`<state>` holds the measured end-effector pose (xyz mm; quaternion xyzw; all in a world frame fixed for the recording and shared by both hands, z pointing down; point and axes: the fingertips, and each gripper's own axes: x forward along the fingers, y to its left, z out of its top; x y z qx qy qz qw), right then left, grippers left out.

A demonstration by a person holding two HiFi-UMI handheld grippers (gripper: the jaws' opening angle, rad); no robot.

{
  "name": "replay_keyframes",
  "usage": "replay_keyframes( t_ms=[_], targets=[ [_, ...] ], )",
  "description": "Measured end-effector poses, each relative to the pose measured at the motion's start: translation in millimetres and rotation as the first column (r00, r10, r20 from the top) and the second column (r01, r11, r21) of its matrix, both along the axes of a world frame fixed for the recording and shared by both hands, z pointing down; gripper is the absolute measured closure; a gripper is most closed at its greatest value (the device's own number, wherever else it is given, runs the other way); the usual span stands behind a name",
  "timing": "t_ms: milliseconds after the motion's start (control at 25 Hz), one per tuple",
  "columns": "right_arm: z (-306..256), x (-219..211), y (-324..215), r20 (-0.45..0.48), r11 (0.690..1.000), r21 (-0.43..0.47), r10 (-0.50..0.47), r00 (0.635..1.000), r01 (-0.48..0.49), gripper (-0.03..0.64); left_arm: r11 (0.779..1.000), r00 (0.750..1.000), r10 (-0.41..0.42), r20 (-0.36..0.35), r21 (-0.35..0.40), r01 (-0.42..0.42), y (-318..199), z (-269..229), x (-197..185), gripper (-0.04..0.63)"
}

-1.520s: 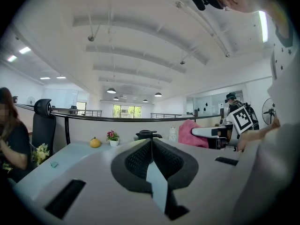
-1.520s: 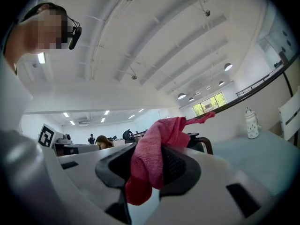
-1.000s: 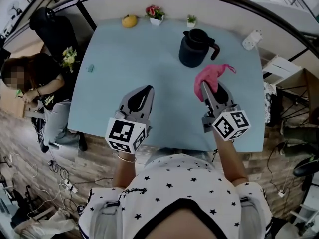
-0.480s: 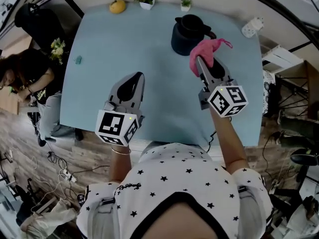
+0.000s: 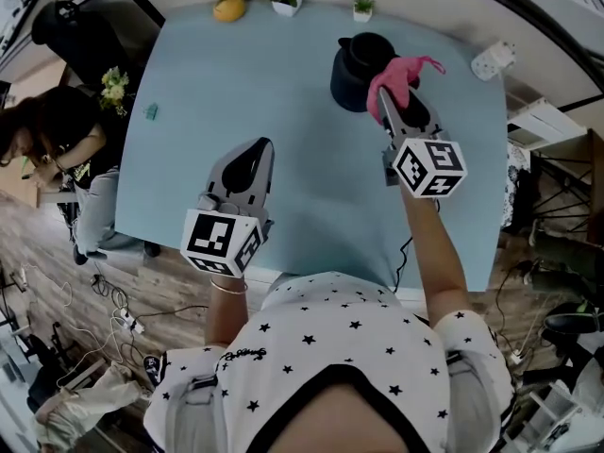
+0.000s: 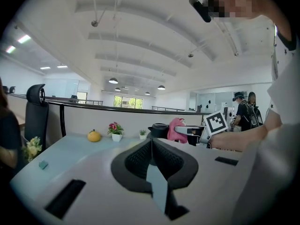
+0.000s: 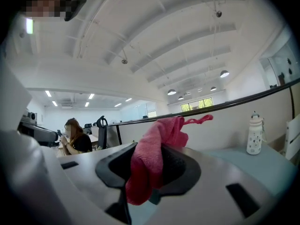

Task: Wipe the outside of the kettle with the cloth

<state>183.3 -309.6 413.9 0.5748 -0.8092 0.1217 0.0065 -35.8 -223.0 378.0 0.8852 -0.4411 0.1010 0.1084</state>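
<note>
Up at the table's far edge, my right claw, clamped on the cloth, has just carried it from mid-table to the kettle's right side. It looks to be touching, so wiping can begin. My left claw stays closed and empty near the near edge.

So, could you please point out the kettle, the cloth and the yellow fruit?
kettle (image 5: pixel 347 83): head view, black body
cloth (image 5: pixel 393 75): head view, bunched pink middle
yellow fruit (image 5: pixel 229 8): head view, its middle
</note>
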Motion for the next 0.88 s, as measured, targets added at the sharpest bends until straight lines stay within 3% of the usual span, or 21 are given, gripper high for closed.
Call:
replay_keyframes(
  t_ms=[480, 880],
  targets=[
    [32.6, 6.2, -23.8, -0.145, 0.999, -0.043, -0.032, 0.989, 0.026, 0.477, 0.999, 0.999, -0.045, 0.020, -0.022, 0.045, -8.5, 7.0, -5.7, 0.566],
    [51.3, 5.6, -18.8, -0.187, 0.998, -0.040, -0.054, 0.981, 0.047, 0.477, 0.998, 0.997, -0.061, 0.039, -0.030, 0.062, -15.6, 8.4, -5.5, 0.566]
  ],
)
